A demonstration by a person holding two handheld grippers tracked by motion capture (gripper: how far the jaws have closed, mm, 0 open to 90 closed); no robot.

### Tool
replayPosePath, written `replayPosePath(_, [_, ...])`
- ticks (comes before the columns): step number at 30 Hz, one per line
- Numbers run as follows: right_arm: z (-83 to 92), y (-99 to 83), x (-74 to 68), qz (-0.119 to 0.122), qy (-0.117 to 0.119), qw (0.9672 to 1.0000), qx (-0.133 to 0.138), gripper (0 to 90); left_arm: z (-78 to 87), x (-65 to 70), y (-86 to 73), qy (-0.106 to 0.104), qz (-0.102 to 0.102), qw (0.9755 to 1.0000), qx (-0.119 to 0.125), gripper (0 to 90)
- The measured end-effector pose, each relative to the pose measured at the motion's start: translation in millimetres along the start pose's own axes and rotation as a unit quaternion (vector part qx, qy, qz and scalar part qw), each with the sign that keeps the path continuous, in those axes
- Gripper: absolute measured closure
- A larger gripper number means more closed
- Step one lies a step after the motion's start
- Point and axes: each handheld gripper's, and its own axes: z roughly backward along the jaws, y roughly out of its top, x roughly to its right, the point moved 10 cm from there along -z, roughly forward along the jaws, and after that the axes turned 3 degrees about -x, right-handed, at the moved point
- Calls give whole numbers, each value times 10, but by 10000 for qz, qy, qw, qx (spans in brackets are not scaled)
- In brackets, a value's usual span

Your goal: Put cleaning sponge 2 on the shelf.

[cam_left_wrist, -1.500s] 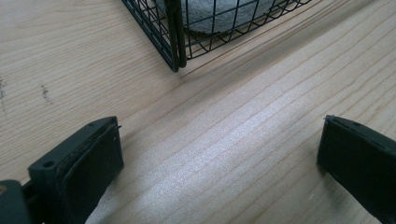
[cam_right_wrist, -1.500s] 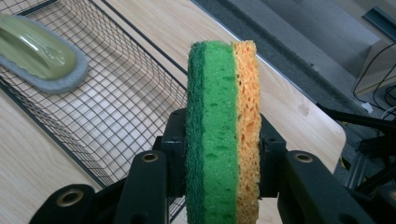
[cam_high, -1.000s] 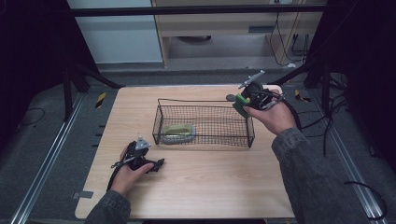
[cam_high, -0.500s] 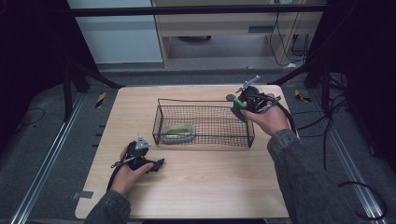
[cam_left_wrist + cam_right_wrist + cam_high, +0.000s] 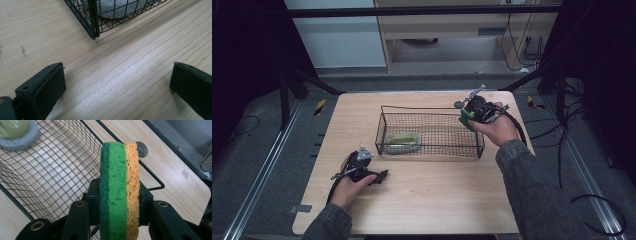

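Note:
A green and yellow sponge [image 5: 119,187] stands on edge between my right gripper's [image 5: 118,195] pads, and the gripper is shut on it. In the high view that gripper [image 5: 468,116] holds the sponge [image 5: 466,119] over the right end of a black wire basket [image 5: 430,132]. A grey-rimmed green scrub pad [image 5: 402,142] lies in the basket's left end, also seen as the pad [image 5: 15,131] in the right gripper view. My left gripper [image 5: 379,176] rests on the table in front of the basket's left corner [image 5: 93,27], its jaws wide apart with nothing between them [image 5: 117,85].
The wooden table [image 5: 432,200] has bare room in front of the basket. A round hole [image 5: 142,148] sits in the table just past the basket's far rim. Dark frame bars and cables surround the table edges.
My right gripper has sunk a little with the sponge, toward the basket's right end. The left hand has stayed put.

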Motion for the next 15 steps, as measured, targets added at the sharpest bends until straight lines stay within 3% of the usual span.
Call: replayPosePath(15, [-124, -54, 11, -8, -27, 9999, -111, 644, -1, 0, 1, -2, -1, 10000, 1, 0])
